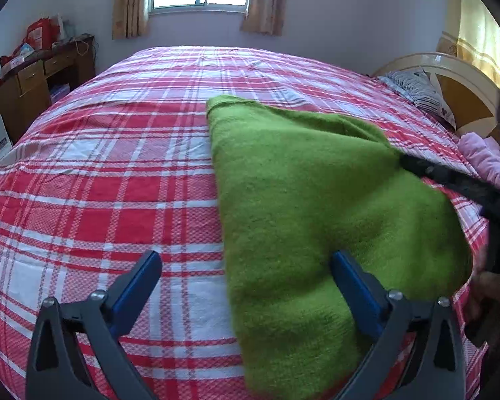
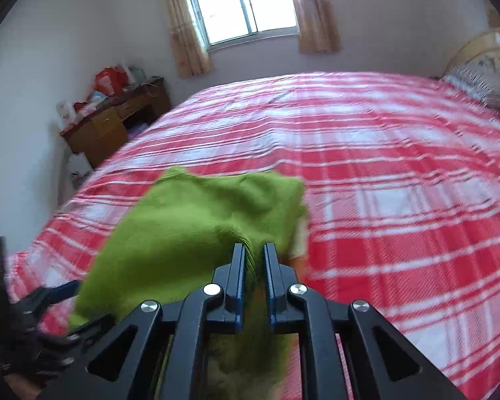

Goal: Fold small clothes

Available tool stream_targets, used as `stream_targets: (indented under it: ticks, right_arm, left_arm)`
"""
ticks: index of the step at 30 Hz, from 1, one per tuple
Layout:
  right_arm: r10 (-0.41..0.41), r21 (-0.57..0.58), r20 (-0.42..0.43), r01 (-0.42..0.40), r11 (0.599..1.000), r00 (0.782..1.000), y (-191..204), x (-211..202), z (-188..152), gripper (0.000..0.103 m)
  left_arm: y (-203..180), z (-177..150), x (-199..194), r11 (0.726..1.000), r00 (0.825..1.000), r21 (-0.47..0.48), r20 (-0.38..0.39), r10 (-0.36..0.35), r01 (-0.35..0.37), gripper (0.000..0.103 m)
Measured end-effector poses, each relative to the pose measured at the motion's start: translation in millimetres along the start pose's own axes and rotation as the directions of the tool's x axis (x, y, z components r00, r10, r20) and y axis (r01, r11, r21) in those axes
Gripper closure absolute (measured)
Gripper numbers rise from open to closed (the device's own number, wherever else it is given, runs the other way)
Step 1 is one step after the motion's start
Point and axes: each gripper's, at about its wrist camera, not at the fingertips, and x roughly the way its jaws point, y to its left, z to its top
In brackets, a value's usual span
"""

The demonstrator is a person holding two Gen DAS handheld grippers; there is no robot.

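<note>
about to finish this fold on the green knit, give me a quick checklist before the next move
1. Right gripper clamped on the green garment: ok, fabric is pinched between its fingers.
2. Left gripper open and free: ok, nothing gripped; one finger lies over the garment.
3. Garment partly folded, lifted edge doubled over: ok.
4. Plaid bedsheet flat where the fold lands: ok.
5. Edges lined up under the lifted flap: cannot tell, hidden.

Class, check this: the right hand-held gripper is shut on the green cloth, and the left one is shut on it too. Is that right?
Not quite. The left hand-held gripper is open, its fingers spread over the green cloth, as the left wrist view shows. The right hand-held gripper is shut on it.
</note>
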Motion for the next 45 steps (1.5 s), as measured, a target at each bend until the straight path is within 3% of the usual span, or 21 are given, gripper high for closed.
stream_targets:
  ticks: [4, 7, 11, 15, 18, 20, 21, 24, 28, 29, 31, 34, 38, 40, 41, 42, 45]
  right_arm:
    - [0.036, 0.040, -0.027, -0.035, 0.999, 0.999, -13.4, 4.3, -4.7, 0.090]
    - [0.039, 0.090, -0.026, -0.037, 0.995, 0.999, -18.8, -9.3, -11.1, 0.074]
    - [-0.033, 0.169, 0.066, 0.021, 0.985, 0.997, -20.1, -53.9, -18.9, 0.073]
    - [-0.007, 0.120, 0.123, -0.007, 0.993, 0.992, -5.5, -75.3, -12.2, 0.073]
    - [0.006, 0.067, 0.109, -0.013, 0.998, 0.994, -1.4, -64.5, 7.5, 0.070]
    - [0.053, 0.078, 0.087, -0.059, 0.995, 0.995, -7.9, -46.1, 23.5, 0.047]
    - [0.067, 0.095, 0.080, -0.074, 0.993, 0.995, -11.7, -39.4, 26.0, 0.045]
    - [0.087, 0.156, 0.034, -0.091, 0.983, 0.996, -22.3, -11.0, 39.9, 0.045]
    - [0.079, 0.121, -0.041, -0.074, 0.990, 0.996, -21.4, 28.9, 48.3, 0.045]
    - [0.073, 0.096, -0.048, -0.069, 0.993, 0.996, -18.7, 36.6, 49.6, 0.054]
    - [0.043, 0.013, -0.097, -0.042, 0.999, 0.994, -8.9, 55.7, 53.2, 0.093]
    - [0.018, -0.035, -0.085, -0.021, 0.999, 0.996, -7.2, 65.8, 64.0, 0.095]
    - [-0.009, 0.007, -0.043, 0.009, 1.000, 0.999, -21.9, 78.3, 77.8, 0.095]
    - [-0.107, -0.007, -0.134, 0.107, 0.994, 0.985, -32.9, 108.5, 65.5, 0.099]
    - [-0.061, 0.049, -0.138, 0.068, 0.996, 0.989, -42.9, 109.4, 65.9, 0.100]
    - [-0.040, 0.098, -0.114, 0.052, 0.994, 0.993, -51.7, 99.7, 69.7, 0.100]
    - [-0.069, 0.097, -0.017, 0.070, 0.993, 0.998, -53.9, 59.1, 70.7, 0.100]
  left_arm:
    - [0.6, -0.1, 1.8, 1.000, 1.000, -0.013, -0.012, -0.004, 0.003, 0.000]
    - [1.6, 0.5, 0.5, 1.000, 1.000, -0.028, -0.028, 0.004, -0.005, 0.000]
    - [0.8, -1.0, -4.9, 0.999, 0.999, -0.018, -0.029, 0.032, -0.032, 0.000]
    - [-2.1, 1.0, -11.0, 0.998, 0.998, 0.007, -0.036, 0.059, -0.059, 0.000]
    - [-4.7, 5.2, -19.3, 0.996, 0.997, 0.039, -0.018, 0.081, -0.080, 0.000]
    - [-5.6, 9.5, -25.2, 0.996, 0.997, 0.051, 0.009, 0.075, -0.076, 0.000]
    - [-5.5, 13.8, -28.4, 0.996, 0.997, 0.054, 0.033, 0.070, -0.071, 0.000]
    - [-3.2, 31.2, -25.8, 0.995, 0.994, 0.046, 0.079, 0.080, -0.084, 0.000]
    - [0.4, 51.0, 0.4, 0.999, 0.997, -0.010, 0.047, 0.053, -0.053, 0.000]
    - [0.0, 52.1, 8.9, 0.999, 0.999, -0.023, 0.030, 0.040, -0.040, 0.000]
    - [-4.2, 44.9, 33.1, 0.999, 0.998, -0.013, -0.047, 0.040, -0.041, 0.000]
    - [1.1, 34.6, 38.2, 0.998, 1.000, -0.060, -0.025, 0.001, -0.003, 0.000]
    - [2.5, 33.6, 39.6, 0.997, 0.999, -0.074, -0.038, -0.013, 0.010, 0.000]
    - [-4.9, 32.8, 37.1, 0.999, 0.999, -0.036, -0.025, 0.023, -0.024, 0.000]
    - [-7.8, 32.6, 36.9, 0.999, 0.999, -0.018, -0.019, 0.040, -0.041, 0.000]
    - [-10.6, 32.4, 36.0, 0.998, 0.998, -0.006, -0.013, 0.055, -0.055, 0.000]
    - [-14.5, 32.0, 32.6, 0.996, 0.996, 0.017, -0.002, 0.085, -0.085, 0.000]
